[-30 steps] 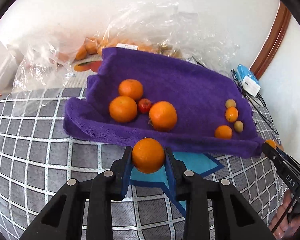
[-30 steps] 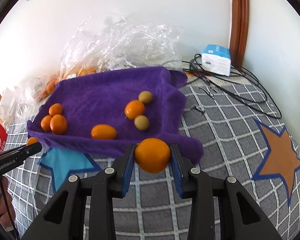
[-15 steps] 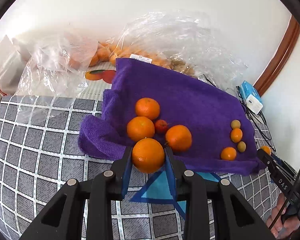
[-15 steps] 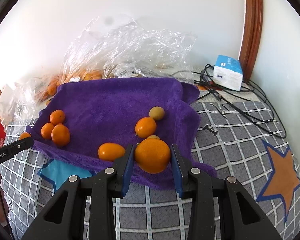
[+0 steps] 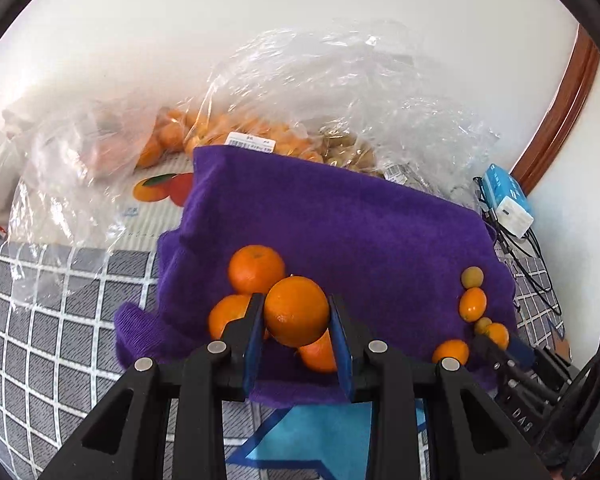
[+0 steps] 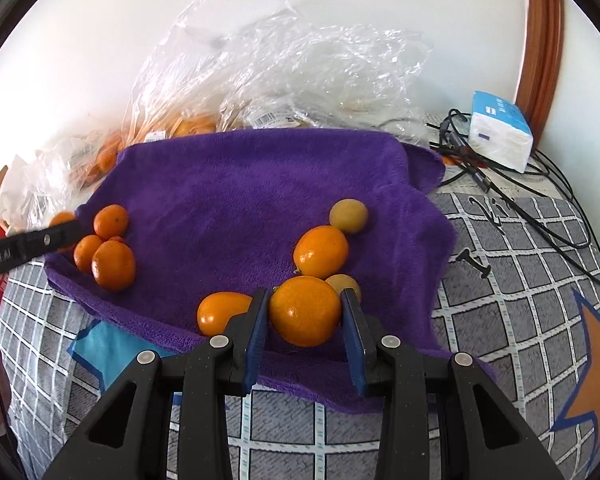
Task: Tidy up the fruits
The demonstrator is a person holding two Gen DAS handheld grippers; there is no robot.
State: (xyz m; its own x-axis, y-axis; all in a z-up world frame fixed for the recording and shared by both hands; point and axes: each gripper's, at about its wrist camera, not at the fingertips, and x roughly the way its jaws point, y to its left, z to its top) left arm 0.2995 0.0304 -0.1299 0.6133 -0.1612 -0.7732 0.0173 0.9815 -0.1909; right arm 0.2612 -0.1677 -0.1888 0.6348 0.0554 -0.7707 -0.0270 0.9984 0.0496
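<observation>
White wall behind; grey grid-patterned bedcover [image 6: 512, 292] with a purple fleece towel [image 6: 240, 200] spread on it, crumpled clear plastic bags [image 6: 284, 76] at the far edge. Left gripper [image 5: 296, 334], fingers nearly closed, clamps a round orange mandarin [image 5: 296, 310] above the towel's near-left part, over a cluster of three mandarins [image 5: 256, 268]. Right gripper [image 6: 305, 336], fingers likewise narrow, grips an oval orange kumquat-like fruit [image 6: 305, 310] over the towel's near-right part, beside small orange and yellow-green fruits [image 6: 321, 251]. Blue-and-white box [image 6: 500, 130] and black cables [image 6: 540, 204] far right.
</observation>
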